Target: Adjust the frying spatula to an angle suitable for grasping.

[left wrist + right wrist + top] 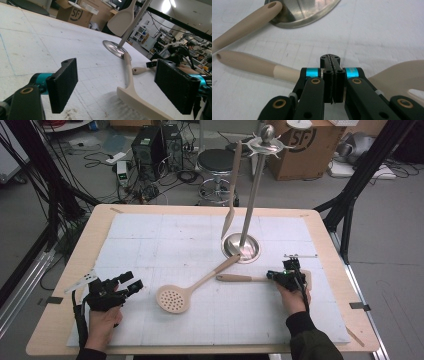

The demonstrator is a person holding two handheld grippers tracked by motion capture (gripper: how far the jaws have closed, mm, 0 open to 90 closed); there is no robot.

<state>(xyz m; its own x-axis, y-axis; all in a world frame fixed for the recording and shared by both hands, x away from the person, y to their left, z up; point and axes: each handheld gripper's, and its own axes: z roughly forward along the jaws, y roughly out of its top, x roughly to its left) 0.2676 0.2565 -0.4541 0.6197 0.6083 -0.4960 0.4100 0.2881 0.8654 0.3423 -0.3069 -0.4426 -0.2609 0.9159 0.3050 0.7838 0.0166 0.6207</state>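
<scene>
Legible markings: one logo, seen in two views.

"SF" in dark letters inside a ring, printed on the side of the brown cardboard box (305,145) on the floor beyond the table's far edge, right of the black stool; its top is partly cut off by the frame. The same "SF" mark reads on the box face in the left gripper view (75,13). Nothing else carries readable text, numbers or labels.

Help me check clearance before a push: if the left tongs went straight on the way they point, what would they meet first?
Probably the slotted spoon: its head lies on the mat just ahead of the open left tongs. Farther along stands the metal stand base. Depth is hard to judge, so this is a best guess.
</scene>
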